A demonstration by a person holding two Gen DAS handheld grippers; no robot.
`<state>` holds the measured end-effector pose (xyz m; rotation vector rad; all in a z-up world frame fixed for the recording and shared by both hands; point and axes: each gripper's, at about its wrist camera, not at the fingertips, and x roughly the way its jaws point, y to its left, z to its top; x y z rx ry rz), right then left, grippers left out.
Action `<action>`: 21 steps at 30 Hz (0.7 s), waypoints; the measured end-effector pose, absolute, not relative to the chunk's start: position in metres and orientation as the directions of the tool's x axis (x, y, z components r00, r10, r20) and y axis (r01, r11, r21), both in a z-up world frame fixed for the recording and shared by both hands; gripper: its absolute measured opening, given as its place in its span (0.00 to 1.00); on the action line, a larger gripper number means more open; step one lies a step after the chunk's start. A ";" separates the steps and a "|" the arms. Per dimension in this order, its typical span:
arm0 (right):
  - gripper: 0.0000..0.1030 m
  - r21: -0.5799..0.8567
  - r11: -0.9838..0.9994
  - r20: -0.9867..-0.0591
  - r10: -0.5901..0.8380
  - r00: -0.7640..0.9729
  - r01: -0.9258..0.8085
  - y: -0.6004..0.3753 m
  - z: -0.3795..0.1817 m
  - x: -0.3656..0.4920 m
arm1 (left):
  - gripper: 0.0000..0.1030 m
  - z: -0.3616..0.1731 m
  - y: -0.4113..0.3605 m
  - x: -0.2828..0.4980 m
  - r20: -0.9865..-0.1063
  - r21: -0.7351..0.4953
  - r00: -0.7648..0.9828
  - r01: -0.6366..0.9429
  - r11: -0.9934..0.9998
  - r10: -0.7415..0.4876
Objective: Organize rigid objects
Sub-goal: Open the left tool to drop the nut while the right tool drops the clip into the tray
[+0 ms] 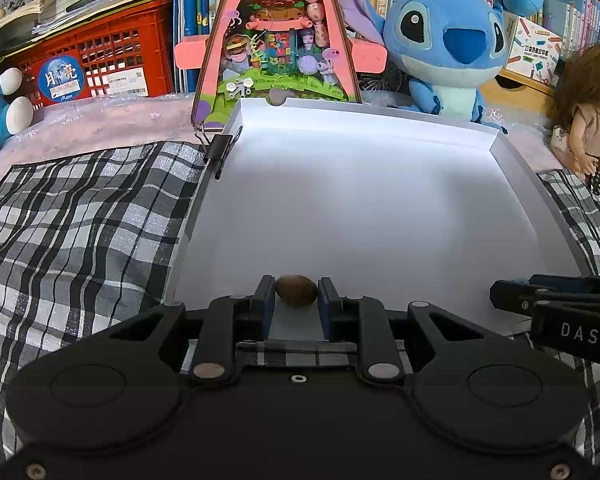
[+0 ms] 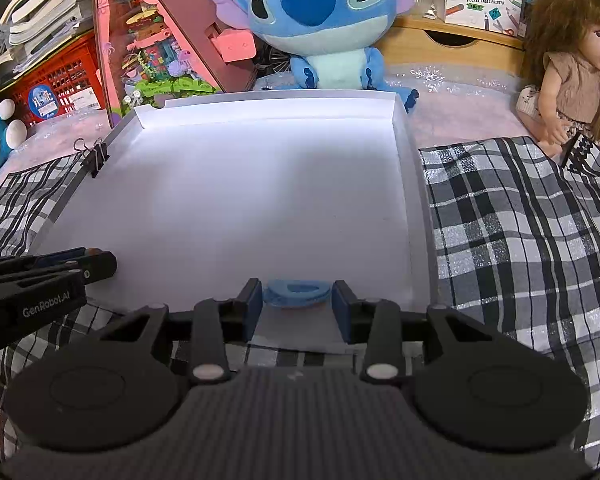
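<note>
The left tool [image 1: 296, 294] is clamped on one small brown oval object [image 1: 296, 289], its two blue pads [image 1: 266, 300] pressing each end, and holds it just over the near edge of the white tray [image 1: 520, 168]. The right tool [image 2: 297, 300] has one flat blue piece [image 2: 296, 293] between its pads [image 2: 342, 304]; a thin gap shows on each side, so the pads stand slightly apart around it and do not press. That blue piece lies on the tray floor at the near edge.

Each wrist view shows the other tool coming in from the side: the right tool [image 1: 512, 294] at the right border of the left view, the left tool [image 2: 96, 266] at the left border of the right view. The brown object shows only in the left view and the blue piece only in the right view.

There is one tray, shallow and otherwise bare, with one black binder clip [image 1: 222, 150] on its left wall. It rests on a black-and-white checked cloth [image 1: 80, 220] spread over a pale pink cover.

Behind the tray stand one blue plush toy [image 2: 320, 20] and one pink triangular toy box [image 1: 276, 32]. One long-haired doll [image 2: 572, 76] sits at the right; the right view shows it whole, the left view only its edge. One red crate [image 1: 100, 52] with stacked books on top sits at the left, beside part of a blue-and-white plush [image 1: 0, 108]. Rows of books fill the shelf behind.
</note>
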<state>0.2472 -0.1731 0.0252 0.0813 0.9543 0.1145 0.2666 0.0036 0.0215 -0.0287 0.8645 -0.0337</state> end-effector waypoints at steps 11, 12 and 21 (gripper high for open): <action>0.61 0.138 0.988 -0.797 0.152 0.585 -0.069 -0.173 0.024 0.244 | 0.37 0.028 0.002 0.261 -0.758 -0.057 0.650 0.027 0.998 -0.061; 0.63 0.145 0.987 -0.793 0.158 0.588 -0.070 -0.173 0.025 0.244 | 0.39 0.031 0.002 0.259 -0.756 -0.058 0.652 0.026 0.998 -0.061; 0.72 0.133 0.985 -0.746 0.174 0.643 -0.113 -0.173 0.043 0.224 | 0.52 0.050 0.008 0.226 -0.709 -0.038 0.701 0.075 0.996 -0.080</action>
